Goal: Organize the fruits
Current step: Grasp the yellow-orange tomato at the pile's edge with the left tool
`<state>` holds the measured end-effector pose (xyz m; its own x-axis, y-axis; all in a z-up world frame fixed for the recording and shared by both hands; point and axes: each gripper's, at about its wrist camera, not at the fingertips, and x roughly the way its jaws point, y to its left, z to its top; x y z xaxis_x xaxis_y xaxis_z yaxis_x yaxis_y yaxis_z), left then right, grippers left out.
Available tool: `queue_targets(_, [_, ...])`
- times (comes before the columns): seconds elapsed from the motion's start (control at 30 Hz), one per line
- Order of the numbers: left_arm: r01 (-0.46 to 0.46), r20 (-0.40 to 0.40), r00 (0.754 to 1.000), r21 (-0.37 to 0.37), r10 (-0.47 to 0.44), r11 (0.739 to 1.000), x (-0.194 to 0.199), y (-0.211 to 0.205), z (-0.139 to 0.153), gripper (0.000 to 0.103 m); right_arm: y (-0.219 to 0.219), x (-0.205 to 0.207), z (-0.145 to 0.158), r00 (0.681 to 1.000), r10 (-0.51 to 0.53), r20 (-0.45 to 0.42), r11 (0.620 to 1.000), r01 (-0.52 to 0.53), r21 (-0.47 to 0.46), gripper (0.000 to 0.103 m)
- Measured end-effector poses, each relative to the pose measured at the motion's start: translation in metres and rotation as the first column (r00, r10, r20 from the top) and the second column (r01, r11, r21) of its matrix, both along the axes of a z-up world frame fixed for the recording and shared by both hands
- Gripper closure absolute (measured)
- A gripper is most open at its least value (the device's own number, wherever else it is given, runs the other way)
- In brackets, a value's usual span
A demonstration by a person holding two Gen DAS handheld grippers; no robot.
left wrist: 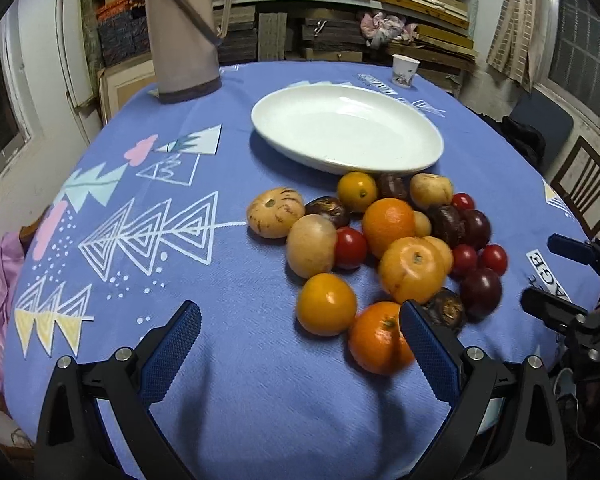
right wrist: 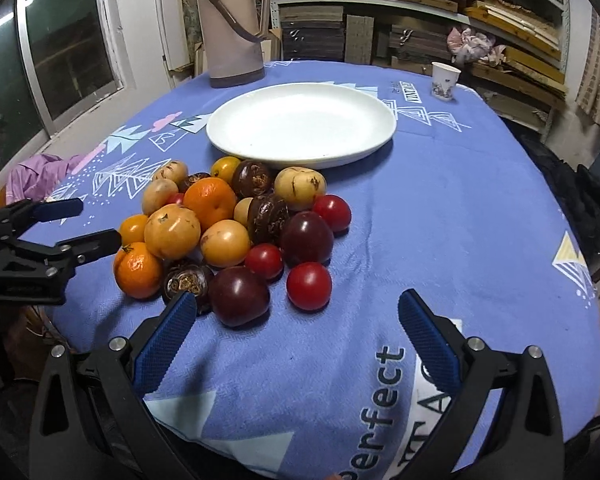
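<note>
Now the fruit pile [left wrist: 384, 248] lies on the blue-clothed worktop [left wrist: 236, 360] just in front of the empty white plate [left wrist: 346, 128], touching its near rim. Left gripper [left wrist: 300, 340] and right gripper [right wrist: 298, 328] hover near the pile, fingers spread wide, holding nothing.

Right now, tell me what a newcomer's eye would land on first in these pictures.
The heap of fruit in the middle of the blue tablecloth draws the eye first: oranges, red tomatoes and dark plums bunched together. Just behind it sits an empty white plate, with a tall beige thermos at the far edge. Both claws, left and right, hang open near the heap.
</note>
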<state>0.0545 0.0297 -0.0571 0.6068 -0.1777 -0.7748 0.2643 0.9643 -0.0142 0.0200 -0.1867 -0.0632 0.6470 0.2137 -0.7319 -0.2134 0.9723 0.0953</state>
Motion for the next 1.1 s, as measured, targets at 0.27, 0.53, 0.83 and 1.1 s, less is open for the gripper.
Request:
queue_targets(0.27, [0.018,-0.088,0.996,-0.078,-0.025,0.997,0.024,0.009,-0.011,0.009,0.002,0.010,-0.003,0.999,0.040,-0.015,0.998,-0.039,0.058,0.004])
queue_targets(0.53, [-0.013,-0.156,0.988,-0.131,-0.008,0.991,0.036,0.025,-0.016,0.013,0.003,0.019,-0.012,0.998,0.035,-0.058,0.996,-0.030,0.088,0.004])
queue_targets(0.83, [0.040,-0.153,0.987,-0.118,-0.058,0.992,0.033,0.007,-0.024,0.045,0.012,0.013,-0.009,0.998,0.054,-0.042,0.996,-0.051,0.080,0.004])
queue_targets(1.1, [0.053,-0.116,0.991,-0.098,-0.065,0.994,0.037,0.000,-0.029,0.065,0.009,0.012,-0.013,0.997,0.052,-0.051,0.997,-0.049,0.058,0.004])
